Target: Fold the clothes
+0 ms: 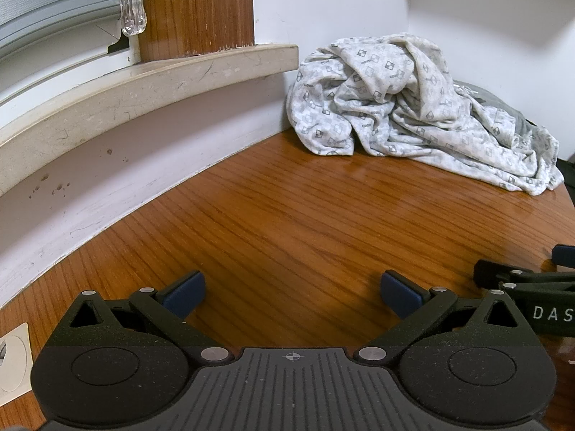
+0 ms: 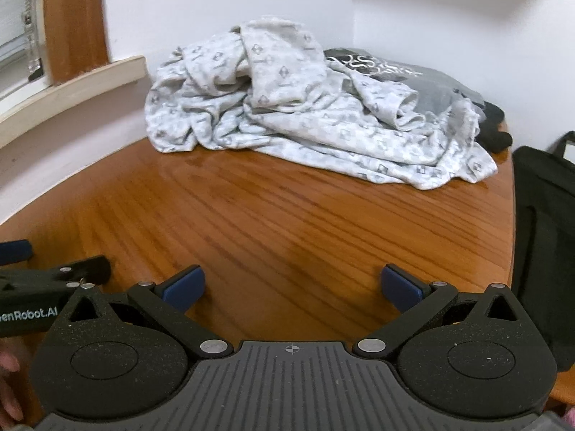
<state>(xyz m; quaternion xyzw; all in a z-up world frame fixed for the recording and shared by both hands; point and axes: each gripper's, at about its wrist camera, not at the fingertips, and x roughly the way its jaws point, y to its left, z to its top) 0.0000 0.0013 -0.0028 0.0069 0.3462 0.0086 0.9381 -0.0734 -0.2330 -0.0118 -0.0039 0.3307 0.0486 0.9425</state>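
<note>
Hovering low over the wooden bench (image 1: 287, 215), side by side: left claw (image 1: 293, 292) and right claw (image 2: 293, 287), both pointing level toward the heap of clothes at the far corner of the bench. Spreading wide, both of them, blue pads (image 1: 185, 292) far apart, gripping nothing, with bare bench showing between the fingers. Peeking in at the right edge of the left view, the side of the right claw; peeking in at the left edge of the right view, the side of the left claw, close together but not touching.

Lying well ahead of both claws, with lots of bare bench in between: a crumpled white shirt (image 1: 413, 107) with little grey squares, bunched up against the white wall (image 1: 359, 0). Sitting straight ahead and a bit right of the left claw, and straight ahead of the right claw. Tucked under and behind the white shirt, a grey garment (image 2: 413, 79) with white print. Poking out past the grey garment, at the far right rim of the bench, something black (image 2: 496, 129), too small to tell what.

Standing beside the bench on its right, a black bag (image 2: 542, 233). Running along the wall left of the shirt, a pale window sill (image 1: 125, 97).
</note>
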